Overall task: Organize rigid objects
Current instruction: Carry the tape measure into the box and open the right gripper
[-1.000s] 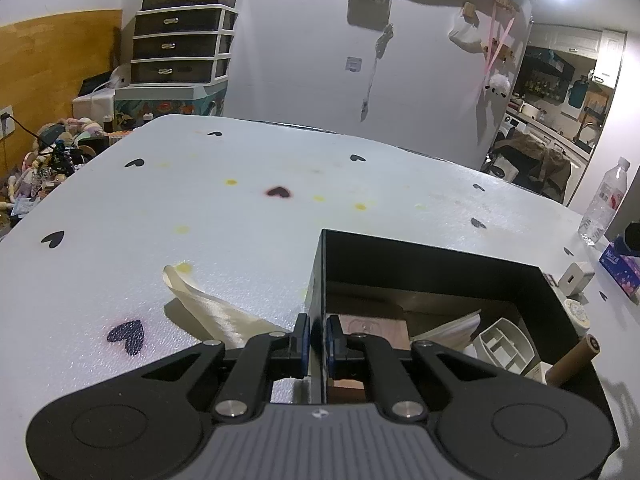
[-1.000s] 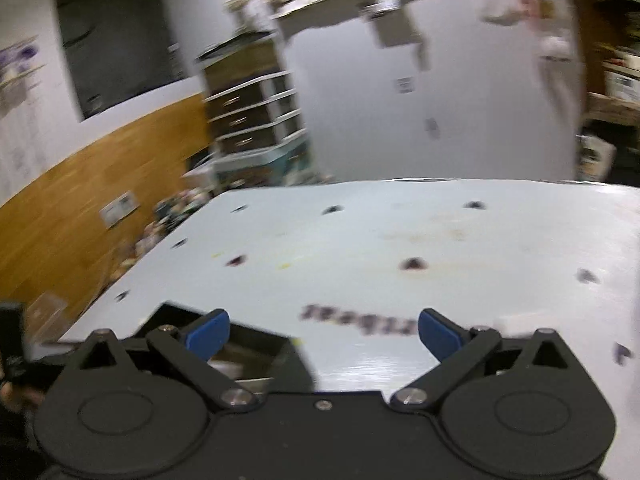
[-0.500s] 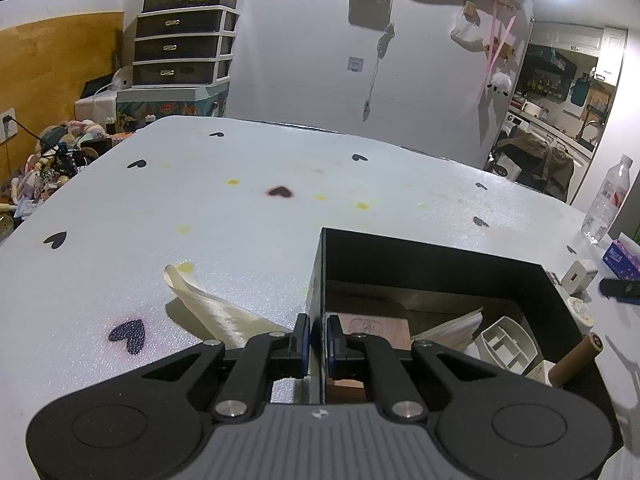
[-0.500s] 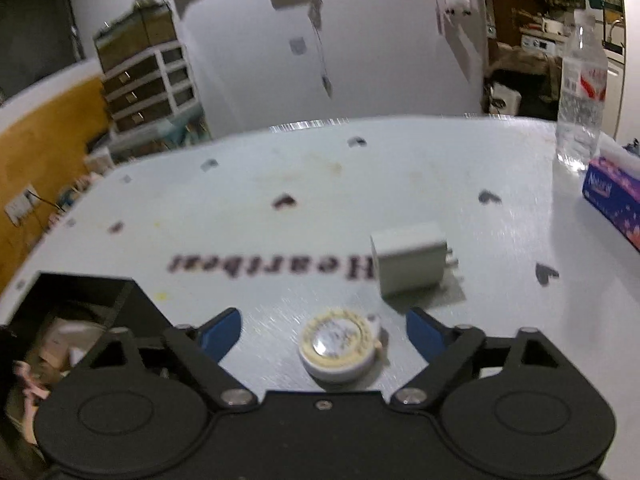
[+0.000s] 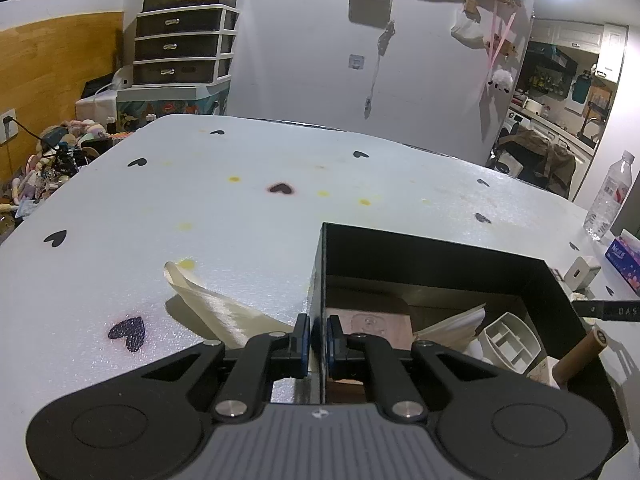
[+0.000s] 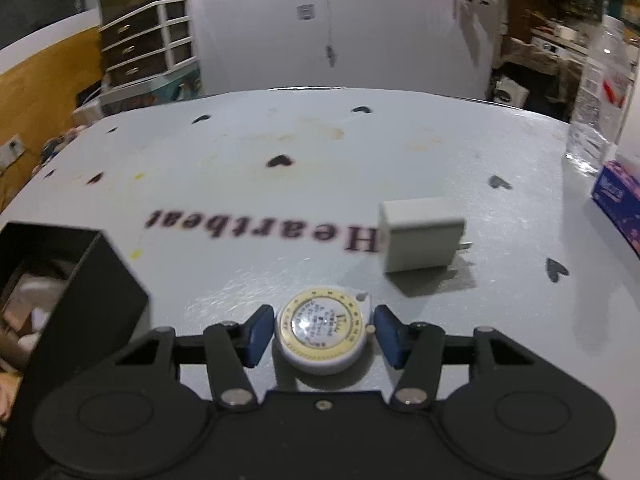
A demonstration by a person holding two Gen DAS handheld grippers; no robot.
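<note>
Two claws, left claw (image 5: 318,338) clenched on black box wall (image 5: 320,280), right claw (image 6: 322,330) closing around round tape measure (image 6: 322,332), pads not yet touching.

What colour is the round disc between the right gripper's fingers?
The round disc is white with a gold ring; the right wrist view shows it best.

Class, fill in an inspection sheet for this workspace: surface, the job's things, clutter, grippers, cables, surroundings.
Surface: white table printed with black hearts, yellow stains.
Job's things: round white tape measure and white charger block on the table; black box already holds a white tray and other items.
Clutter: cream cloth, water bottle, tissue pack.
Grippers: left hand-held gripper shut on the box wall; right hand-held gripper has just been closing around the tape measure, pads not pressing.
Cables: one plugged into a wall socket.
Surroundings: drawer unit, kitchen behind.
</note>
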